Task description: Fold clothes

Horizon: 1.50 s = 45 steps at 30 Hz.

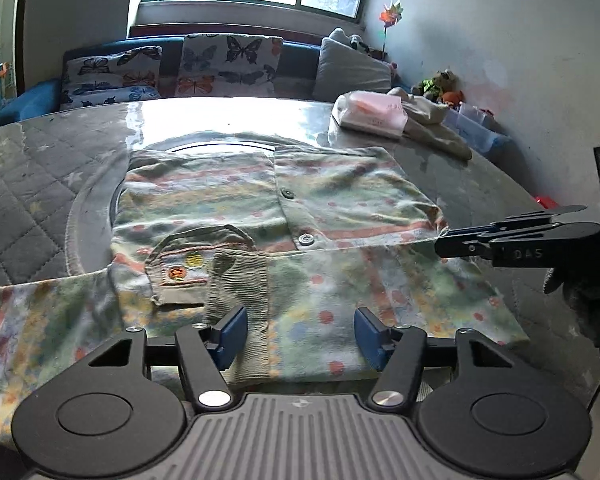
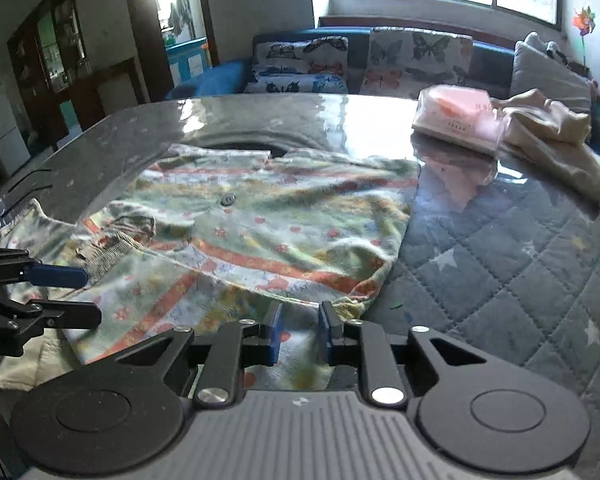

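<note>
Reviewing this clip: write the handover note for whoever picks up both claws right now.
Left claw: open, over the near edge of the floral cardigan, beside its ribbed cuff; holds nothing.
Right claw: slightly open at the cardigan's near right corner; no firm grip visible.
Cardigan lies on the table, a sleeve already folded across the front.
A beige garment and a pink packet lie at the far right.
Left to do: finish folding the cardigan, then probably the beige garment.

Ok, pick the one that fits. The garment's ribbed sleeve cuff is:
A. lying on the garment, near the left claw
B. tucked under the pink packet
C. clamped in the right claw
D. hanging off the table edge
A: the ribbed cuff lies flat on the floral garment, just ahead of the open left claw, gripped by nothing.
</note>
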Available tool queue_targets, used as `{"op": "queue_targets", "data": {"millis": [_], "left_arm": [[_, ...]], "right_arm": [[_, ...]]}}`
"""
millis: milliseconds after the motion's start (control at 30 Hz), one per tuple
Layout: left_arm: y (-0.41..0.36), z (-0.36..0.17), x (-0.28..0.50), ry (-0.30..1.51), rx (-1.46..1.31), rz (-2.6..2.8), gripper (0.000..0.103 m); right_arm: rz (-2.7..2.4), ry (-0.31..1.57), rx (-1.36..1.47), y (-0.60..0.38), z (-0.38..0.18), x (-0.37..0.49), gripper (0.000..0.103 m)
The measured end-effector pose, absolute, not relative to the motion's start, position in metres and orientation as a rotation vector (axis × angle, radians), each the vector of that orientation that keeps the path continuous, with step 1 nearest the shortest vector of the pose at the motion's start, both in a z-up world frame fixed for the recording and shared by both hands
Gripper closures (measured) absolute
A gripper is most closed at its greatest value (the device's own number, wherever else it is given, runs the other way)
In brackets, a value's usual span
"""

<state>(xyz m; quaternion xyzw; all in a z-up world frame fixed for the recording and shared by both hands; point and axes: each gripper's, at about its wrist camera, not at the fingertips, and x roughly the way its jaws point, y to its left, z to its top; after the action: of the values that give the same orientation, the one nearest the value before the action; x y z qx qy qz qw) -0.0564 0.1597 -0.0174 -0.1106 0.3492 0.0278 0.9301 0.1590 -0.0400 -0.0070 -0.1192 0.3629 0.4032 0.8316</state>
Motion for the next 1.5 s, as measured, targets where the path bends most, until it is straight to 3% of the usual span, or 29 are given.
{"op": "queue_targets", "data": {"millis": [133,733,1100,1367,1467,1500], "left_arm": [[0.17,-0.016,-0.068,0.707,-0.257,0.074,0.041],[0.275,0.0,-0.175,0.6,-0.41,0.569,0.033],[0.355,-0.011,-0.195,0.577,-0.476,0.898,0.034],[0.374,-0.02,-0.186,0.595,-0.48,0.92,0.052],[0.374,-0.02,-0.182,0.594,-0.472,0.896,0.074],[0.374,-0.02,-0.182,0.592,-0.477,0.881,0.086]], "right_arm": [[0.921,0.751,-0.296,-0.031,-0.005,0.139,0.069],[1.15,0.691,-0.398,0.046,-0.002,0.079,0.069],[1.154,0.693,-0.422,0.039,0.004,0.071,0.067],[1.136,0.689,-0.382,0.028,0.009,0.071,0.064],[1.124,0.696,-0.351,0.02,0.01,0.072,0.063],[1.117,0.699,-0.341,0.017,0.009,0.072,0.063]]}}
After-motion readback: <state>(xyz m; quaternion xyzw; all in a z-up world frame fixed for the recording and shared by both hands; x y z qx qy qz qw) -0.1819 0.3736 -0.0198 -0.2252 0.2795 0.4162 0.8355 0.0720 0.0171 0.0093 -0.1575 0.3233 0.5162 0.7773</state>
